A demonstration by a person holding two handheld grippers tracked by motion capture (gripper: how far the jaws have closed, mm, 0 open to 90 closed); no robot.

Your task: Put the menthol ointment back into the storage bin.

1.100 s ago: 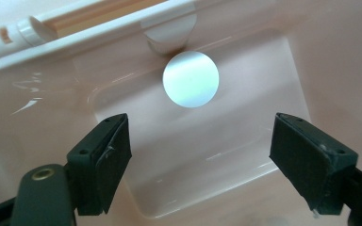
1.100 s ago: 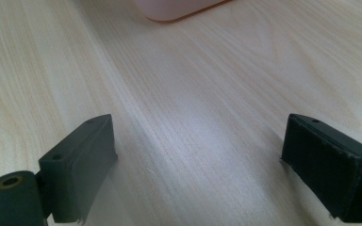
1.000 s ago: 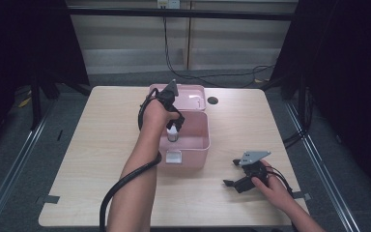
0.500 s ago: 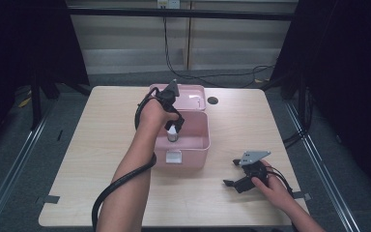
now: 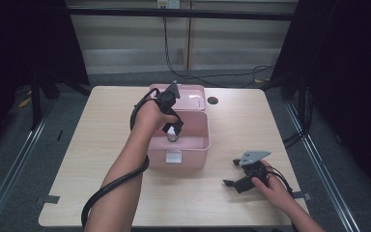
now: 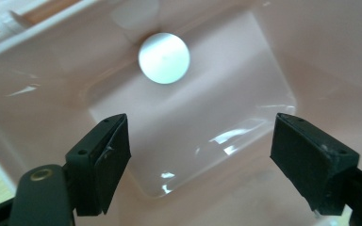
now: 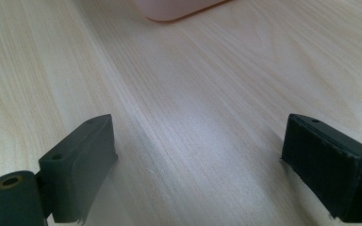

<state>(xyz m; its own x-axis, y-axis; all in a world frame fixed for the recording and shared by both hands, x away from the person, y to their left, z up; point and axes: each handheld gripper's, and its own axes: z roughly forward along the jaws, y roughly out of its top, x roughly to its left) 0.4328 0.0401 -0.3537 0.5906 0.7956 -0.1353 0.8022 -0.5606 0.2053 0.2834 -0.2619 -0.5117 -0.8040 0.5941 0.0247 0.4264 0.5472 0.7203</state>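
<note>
Hovering still, left tongs (image 6: pixel 200 160) agape inside pink box (image 5: pixel 193 145), unchanged

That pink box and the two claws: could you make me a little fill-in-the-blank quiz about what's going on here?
1. The left claw reaches into the pink box, its jaws ____.
2. Inside the box lies a small round ____ object.
3. The right claw rests on the ____, apart from the box.

Missing words: open; white; table

Pink box (image 7: pixel 179 8) cut off at top edge — white disc's (image 6: pixel 164 57) identity unclear.
</note>
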